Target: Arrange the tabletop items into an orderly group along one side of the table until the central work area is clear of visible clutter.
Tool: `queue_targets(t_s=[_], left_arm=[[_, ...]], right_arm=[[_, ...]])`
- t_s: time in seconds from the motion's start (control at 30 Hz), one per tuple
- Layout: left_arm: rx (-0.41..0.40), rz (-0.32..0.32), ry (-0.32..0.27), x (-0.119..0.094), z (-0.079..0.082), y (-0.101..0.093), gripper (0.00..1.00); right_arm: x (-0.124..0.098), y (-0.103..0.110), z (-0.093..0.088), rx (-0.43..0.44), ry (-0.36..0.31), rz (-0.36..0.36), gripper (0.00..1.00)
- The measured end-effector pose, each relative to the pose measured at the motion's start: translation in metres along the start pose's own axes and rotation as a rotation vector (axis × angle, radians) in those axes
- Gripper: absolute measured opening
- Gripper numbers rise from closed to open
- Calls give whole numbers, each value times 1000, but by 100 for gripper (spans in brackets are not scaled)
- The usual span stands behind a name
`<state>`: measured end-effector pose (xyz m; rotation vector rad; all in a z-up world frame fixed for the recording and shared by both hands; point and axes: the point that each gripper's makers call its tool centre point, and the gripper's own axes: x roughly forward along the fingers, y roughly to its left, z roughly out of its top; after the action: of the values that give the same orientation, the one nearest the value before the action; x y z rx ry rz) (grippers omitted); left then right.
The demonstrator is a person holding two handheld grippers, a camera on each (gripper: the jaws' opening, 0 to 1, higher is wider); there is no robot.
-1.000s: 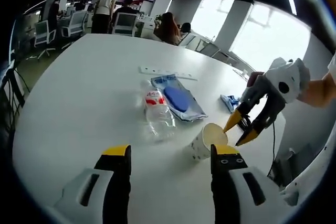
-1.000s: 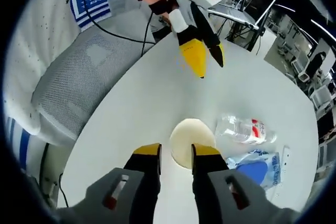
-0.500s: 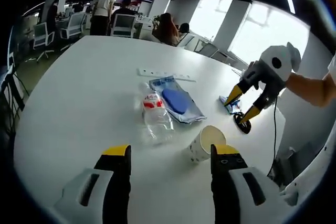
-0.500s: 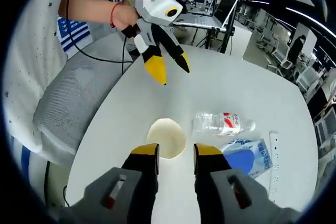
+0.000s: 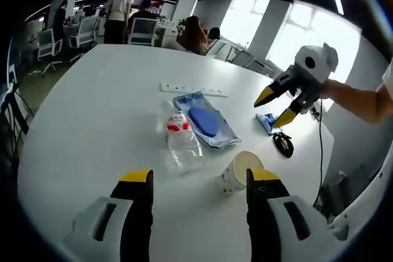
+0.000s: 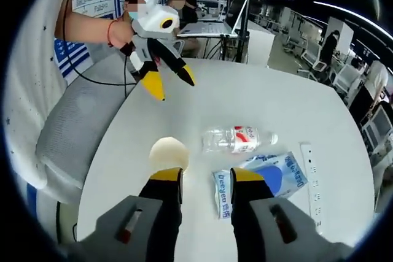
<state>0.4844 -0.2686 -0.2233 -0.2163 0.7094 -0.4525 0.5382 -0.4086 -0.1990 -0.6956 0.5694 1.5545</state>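
The left tool hangs low over the counter with its jaws spread wide and nothing between them. Straight ahead of it, a shade toward its right jaw, lies the cup, tipped on its side with the mouth turned up and away. That is the relation I would judge the next move by: the cup sits closer to this tool than anything else, and its long axis runs slantwise across the line of the jaws, so a grip would likely want a turn of the wrist.

The right tool is up in the air beyond the cup, jaws parted and empty, above a small blue packet and a black coil of cable. In its own view its jaws stand a little apart, with the cup just past the left one.

The cup looks like thin paper, pale cream inside, speckled outside; light and easy to crush. Past it lies the bottle, clear crinkled plastic with a red and white label, on its side and apt to roll. Touching the bottle is a flat glossy pouch with a blue oval showing through. Beyond the pouch lies a white power strip, long and rigid.
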Motion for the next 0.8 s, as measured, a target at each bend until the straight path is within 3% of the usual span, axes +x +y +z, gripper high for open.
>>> queue_targets(t_s=[0.33,0.8], left_arm=[[0,3,1,2,2,4,61],[-17,13,5,3,-3,13,61]], right_arm=[[1,-35,-6,30,1,-32,28],[16,-92,-22,33,56,-48,27]])
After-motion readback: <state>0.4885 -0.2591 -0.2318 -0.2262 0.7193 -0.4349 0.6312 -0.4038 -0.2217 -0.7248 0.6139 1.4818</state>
